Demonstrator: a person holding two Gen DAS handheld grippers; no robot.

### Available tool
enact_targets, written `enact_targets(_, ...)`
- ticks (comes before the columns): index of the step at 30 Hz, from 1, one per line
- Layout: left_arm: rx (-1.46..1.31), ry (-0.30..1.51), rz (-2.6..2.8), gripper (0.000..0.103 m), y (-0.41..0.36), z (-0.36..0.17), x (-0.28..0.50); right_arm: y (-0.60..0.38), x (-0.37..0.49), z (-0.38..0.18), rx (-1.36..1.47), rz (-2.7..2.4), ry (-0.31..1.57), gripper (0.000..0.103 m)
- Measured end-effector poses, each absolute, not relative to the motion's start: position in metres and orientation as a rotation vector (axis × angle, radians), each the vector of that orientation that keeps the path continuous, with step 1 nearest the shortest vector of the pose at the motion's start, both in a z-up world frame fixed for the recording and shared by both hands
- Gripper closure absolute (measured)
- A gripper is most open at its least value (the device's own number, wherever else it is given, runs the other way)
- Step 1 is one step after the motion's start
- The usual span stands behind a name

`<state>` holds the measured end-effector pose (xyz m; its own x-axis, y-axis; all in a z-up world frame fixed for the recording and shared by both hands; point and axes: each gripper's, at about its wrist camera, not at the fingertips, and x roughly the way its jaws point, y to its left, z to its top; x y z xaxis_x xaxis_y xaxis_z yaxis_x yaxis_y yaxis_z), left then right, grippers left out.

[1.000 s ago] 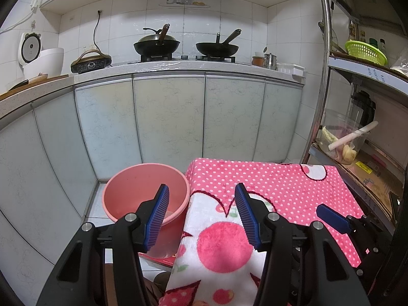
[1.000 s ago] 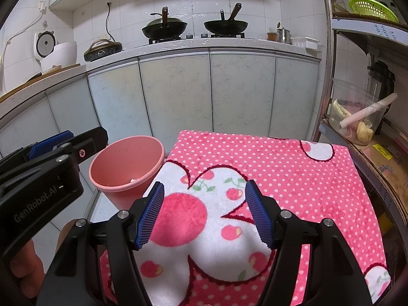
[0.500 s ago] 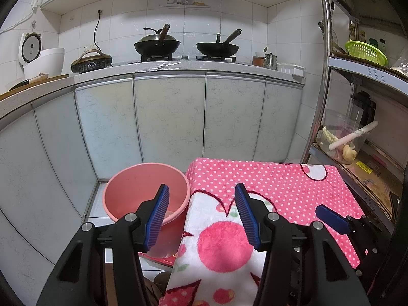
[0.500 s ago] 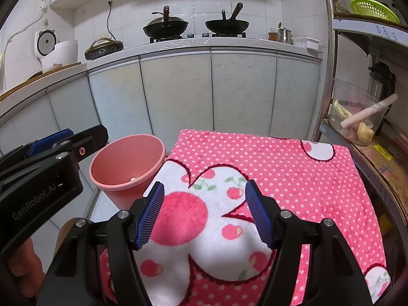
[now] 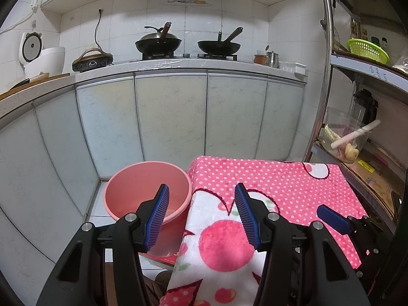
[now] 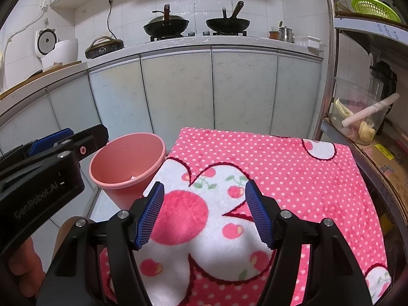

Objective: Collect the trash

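Ahead-left of the left hand-held gripper (image 5: 201, 214), the pink bin (image 5: 148, 193) is standing beside the cloth-covered worktop (image 6: 293, 168), probably positioned for drop-offs. Both the left and the right hand-held gripper (image 6: 204, 214) are hovering wide, holding nothing; one pale scrap (image 6: 133, 177) is lying inside.

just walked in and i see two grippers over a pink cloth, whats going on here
A person is holding a gripper in each hand above a table covered with a pink polka-dot cloth. The left gripper and the right gripper both have their jaws open with nothing between them. A pink bin stands on the floor just left of the table, with what looks like a small pale scrap inside. No trash is visible on the cloth.
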<state>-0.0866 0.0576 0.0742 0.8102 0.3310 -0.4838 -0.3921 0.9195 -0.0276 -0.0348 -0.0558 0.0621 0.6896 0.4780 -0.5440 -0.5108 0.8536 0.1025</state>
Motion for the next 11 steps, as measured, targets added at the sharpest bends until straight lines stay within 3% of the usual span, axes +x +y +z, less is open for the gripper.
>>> enact_targets(11,-0.130,0.516,0.388,0.050,0.0591,0.0692,-0.0815,-0.0608,-0.0270,0.0585,-0.057,0.562,0.600,0.037)
